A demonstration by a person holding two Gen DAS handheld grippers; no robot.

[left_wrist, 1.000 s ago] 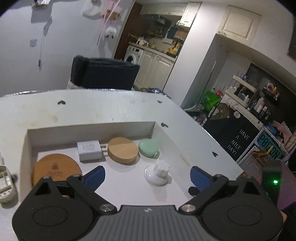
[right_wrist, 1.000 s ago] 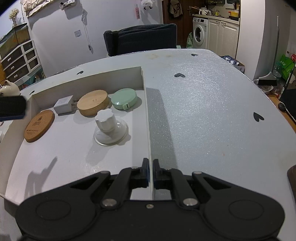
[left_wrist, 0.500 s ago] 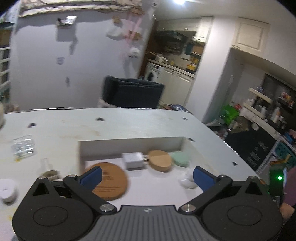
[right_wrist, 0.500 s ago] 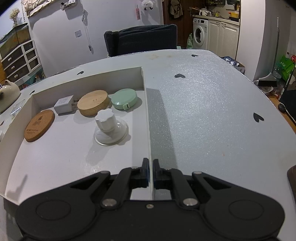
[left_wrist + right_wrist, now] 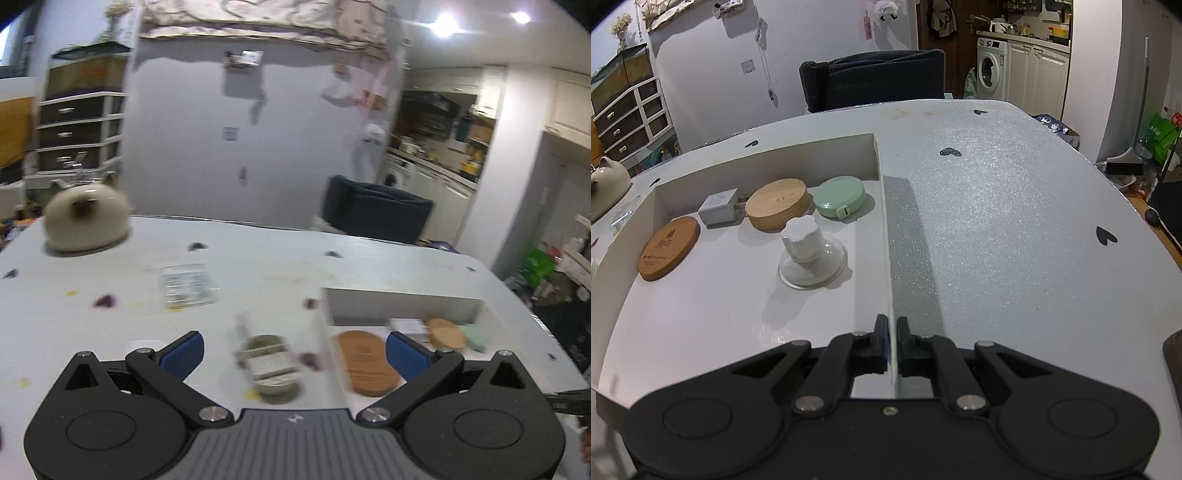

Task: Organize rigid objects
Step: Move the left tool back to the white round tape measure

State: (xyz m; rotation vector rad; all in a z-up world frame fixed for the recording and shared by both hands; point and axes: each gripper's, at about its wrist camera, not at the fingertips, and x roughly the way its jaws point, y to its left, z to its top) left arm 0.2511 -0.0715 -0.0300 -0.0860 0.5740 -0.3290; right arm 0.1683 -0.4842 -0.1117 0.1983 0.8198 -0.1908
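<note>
A white shallow box (image 5: 882, 236) lies on the table. It holds a cork coaster (image 5: 668, 248), a white charger (image 5: 718, 211), a wooden disc (image 5: 777, 208), a green tape measure (image 5: 840, 196) and a white suction knob (image 5: 809, 253). My right gripper (image 5: 892, 341) is shut on the box's right wall near its front corner. My left gripper (image 5: 295, 352) is open and empty, over the table left of the box (image 5: 402, 302). A small round beige object (image 5: 267, 363) lies between its fingers, blurred.
A cream teapot (image 5: 86, 218) stands at the table's far left. A clear packet (image 5: 186, 286) lies in front of it. A dark chair (image 5: 873, 79) stands behind the table. The table edge curves down the right side (image 5: 1137, 206).
My left gripper has swung left, from over the box to the table beside it, still open. The right gripper and box have not moved.
</note>
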